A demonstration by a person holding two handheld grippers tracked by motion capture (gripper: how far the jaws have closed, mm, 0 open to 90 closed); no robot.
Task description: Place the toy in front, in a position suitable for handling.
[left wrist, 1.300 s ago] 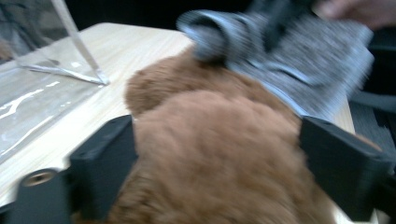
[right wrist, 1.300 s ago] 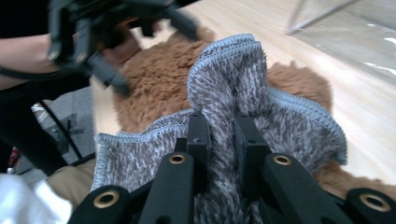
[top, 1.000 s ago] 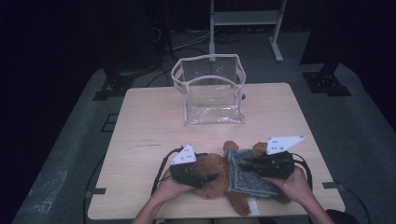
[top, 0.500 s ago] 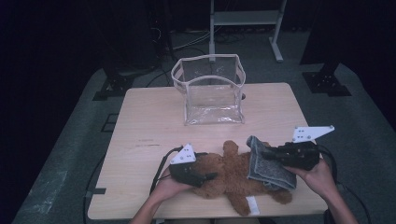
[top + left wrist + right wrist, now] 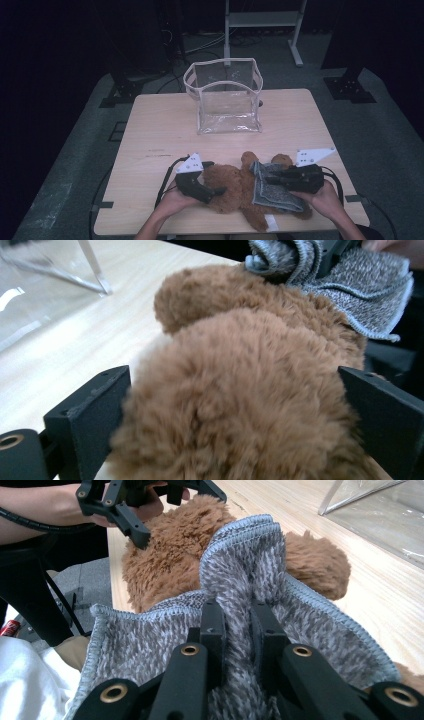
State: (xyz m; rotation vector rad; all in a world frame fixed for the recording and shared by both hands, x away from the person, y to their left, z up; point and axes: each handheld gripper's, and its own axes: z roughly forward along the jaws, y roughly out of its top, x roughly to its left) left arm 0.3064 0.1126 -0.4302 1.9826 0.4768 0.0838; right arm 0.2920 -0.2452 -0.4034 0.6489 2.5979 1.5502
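A brown plush bear (image 5: 232,182) lies near the table's front edge. My left gripper (image 5: 220,191) reaches in from the left. Its jaws have just been opening and stand wide on both sides of the bear's fur (image 5: 240,390), not squeezing it. My right gripper (image 5: 267,176) is shut on a fold of grey knitted cloth (image 5: 240,555), which drapes over the bear's right side (image 5: 272,195). In the right gripper view the left gripper (image 5: 177,515) sits over the bear (image 5: 175,555) beyond the cloth.
A clear plastic bag (image 5: 227,97) with a white rim stands open at the middle back of the wooden table (image 5: 160,130). Cables trail from both grippers off the front edge. A white rack and dark stands are on the floor behind.
My right gripper, still holding the grey cloth, swung out to the right and has now come back left and down over the bear. The left hand stayed put.
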